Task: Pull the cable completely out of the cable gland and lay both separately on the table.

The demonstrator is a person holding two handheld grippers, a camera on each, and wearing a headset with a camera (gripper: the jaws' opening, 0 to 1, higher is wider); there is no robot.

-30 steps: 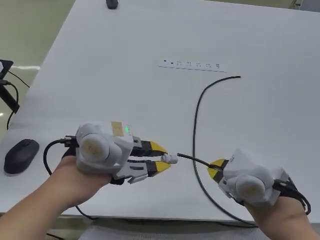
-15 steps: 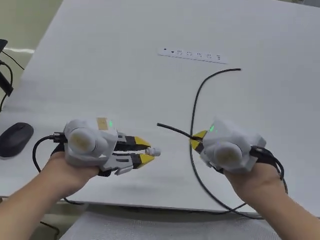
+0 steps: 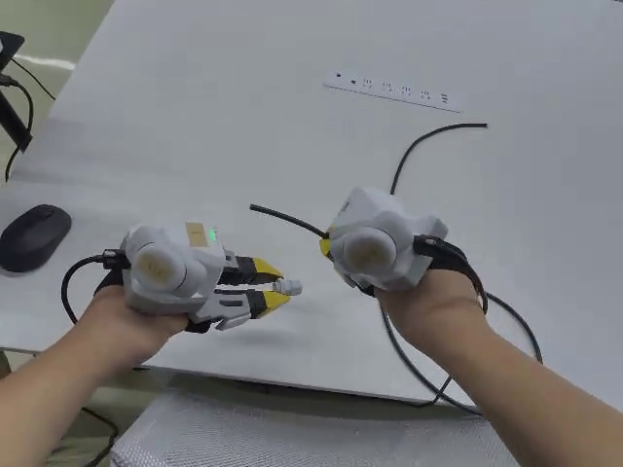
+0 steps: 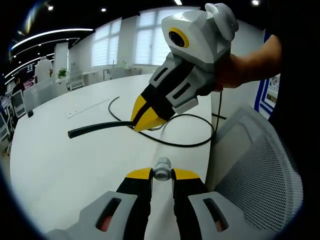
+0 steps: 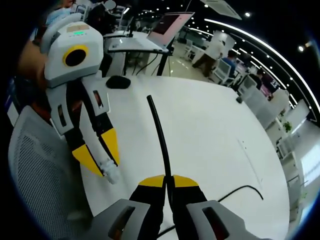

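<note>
Head view: the cable gland [image 3: 288,287] is pinched between the nearly closed tips of the left gripper [image 3: 275,289], low over the table [image 3: 195,117] near its front edge. The right gripper [image 3: 326,245] grips the cable [image 3: 288,221], though its own body hides the jaws here. A second ago the cable's end sat at the gland's mouth; half a second ago it had just come free. Now it is fully out, its free end well apart from the gland, up and to the left. The rest of the cable loops behind the right hand and runs off towards a power strip [image 3: 394,90]; a mouse [image 3: 34,236] lies at the table's left edge.

Left gripper view: the jaws stand a narrow gap apart with the gland wedged between their tips; the right gripper comes in from above, its tips closed on the cable; a mesh chair [image 4: 260,165] is on the right.

Right gripper view: the jaws are closed tight on the cable, which rises straight ahead; the left gripper holds the gland to the left; a laptop [image 5: 170,25] stands on a desk beyond.

Count: one cable, one gland, two grippers, one mouse, one power strip.
</note>
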